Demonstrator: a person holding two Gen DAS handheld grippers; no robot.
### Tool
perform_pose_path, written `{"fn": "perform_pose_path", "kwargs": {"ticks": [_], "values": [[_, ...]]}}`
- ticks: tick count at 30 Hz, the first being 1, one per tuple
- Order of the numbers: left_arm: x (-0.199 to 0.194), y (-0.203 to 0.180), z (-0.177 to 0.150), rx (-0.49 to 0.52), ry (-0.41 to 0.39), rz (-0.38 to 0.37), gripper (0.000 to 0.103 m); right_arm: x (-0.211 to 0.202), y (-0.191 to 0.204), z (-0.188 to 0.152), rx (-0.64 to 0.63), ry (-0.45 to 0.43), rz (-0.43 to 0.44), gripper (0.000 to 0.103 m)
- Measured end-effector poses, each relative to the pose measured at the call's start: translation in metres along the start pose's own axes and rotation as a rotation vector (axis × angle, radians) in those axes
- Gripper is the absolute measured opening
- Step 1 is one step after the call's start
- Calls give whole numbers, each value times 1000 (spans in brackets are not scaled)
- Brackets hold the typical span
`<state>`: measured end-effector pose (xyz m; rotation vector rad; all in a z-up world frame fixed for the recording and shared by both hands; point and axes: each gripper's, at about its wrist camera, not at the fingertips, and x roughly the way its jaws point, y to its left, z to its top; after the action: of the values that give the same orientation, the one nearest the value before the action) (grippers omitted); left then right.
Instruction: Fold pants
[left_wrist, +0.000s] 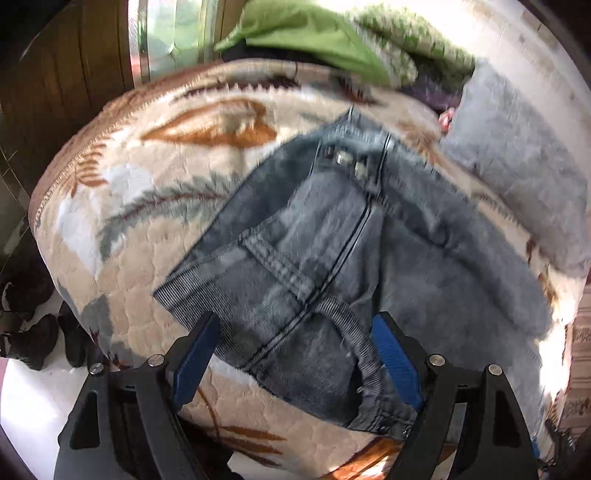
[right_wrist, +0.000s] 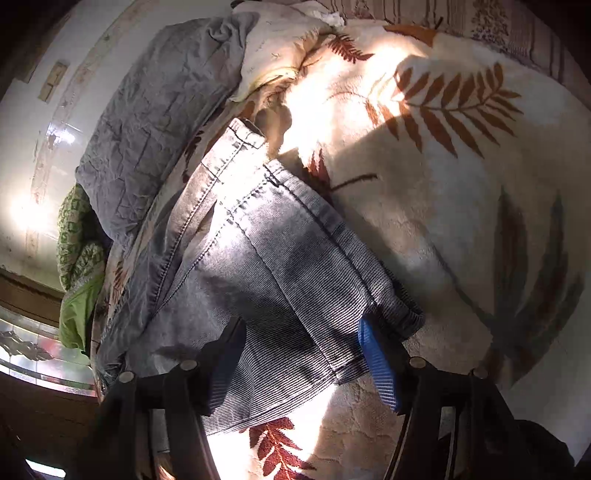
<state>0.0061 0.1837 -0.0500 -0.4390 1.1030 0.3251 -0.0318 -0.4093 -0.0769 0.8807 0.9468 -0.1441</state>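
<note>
Grey-blue denim pants (left_wrist: 332, 243) lie folded on a cream leaf-patterned blanket (left_wrist: 155, 206). In the left wrist view the waistband with metal buttons (left_wrist: 349, 162) points away. My left gripper (left_wrist: 295, 325) is open, its blue pads (left_wrist: 397, 360) on either side of the near denim edge, not closed on it. In the right wrist view the pants (right_wrist: 258, 258) show their hemmed leg ends, lit by sunlight. My right gripper (right_wrist: 301, 328) is open, its blue pads (right_wrist: 376, 358) straddling the near corner of the denim, above the blanket (right_wrist: 461, 221).
A grey quilted cover (left_wrist: 517, 166) lies beyond the pants, also in the right wrist view (right_wrist: 155, 122). Green clothes (left_wrist: 332, 40) are piled at the far end. Dark shoes (left_wrist: 33, 332) sit on the floor at left. A wooden door (left_wrist: 55, 92) stands behind.
</note>
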Motion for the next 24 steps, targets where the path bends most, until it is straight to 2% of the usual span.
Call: {"fn": "perform_pose_path", "kwargs": {"ticks": [1, 2, 5, 7, 11, 12, 15, 17, 19, 20, 22, 24], "values": [[6, 0, 0, 8, 22, 5, 84, -5, 0, 3, 13, -2, 4, 67], [3, 1, 2, 3, -4, -1, 84, -10, 4, 7, 9, 5, 6, 67], [-20, -4, 22, -14, -90, -89, 84, -31, 29, 24, -69, -64, 31, 67], [-33, -12, 47, 5, -146, -124, 84, -38, 50, 41, -140, -113, 44, 67], [-35, -27, 115, 32, -193, -185, 84, -34, 89, 81, -250, -150, 96, 67], [-28, -30, 134, 30, -177, -218, 84, -28, 97, 92, -274, -153, 101, 67], [4, -43, 187, 26, -120, -255, 84, -6, 116, 123, -318, -128, 100, 67], [28, -53, 214, 36, -84, -256, 84, 16, 124, 143, -341, -87, 81, 66], [49, -66, 232, 72, -66, -261, 75, 41, 127, 161, -355, -43, 55, 65], [59, -71, 239, 78, -53, -268, 70, 52, 127, 170, -354, -23, 43, 62], [77, -76, 250, 71, -21, -270, 54, 73, 128, 187, -354, 10, 30, 52], [93, -78, 255, 63, 1, -251, 53, 94, 128, 204, -359, 41, 4, 46]]}}
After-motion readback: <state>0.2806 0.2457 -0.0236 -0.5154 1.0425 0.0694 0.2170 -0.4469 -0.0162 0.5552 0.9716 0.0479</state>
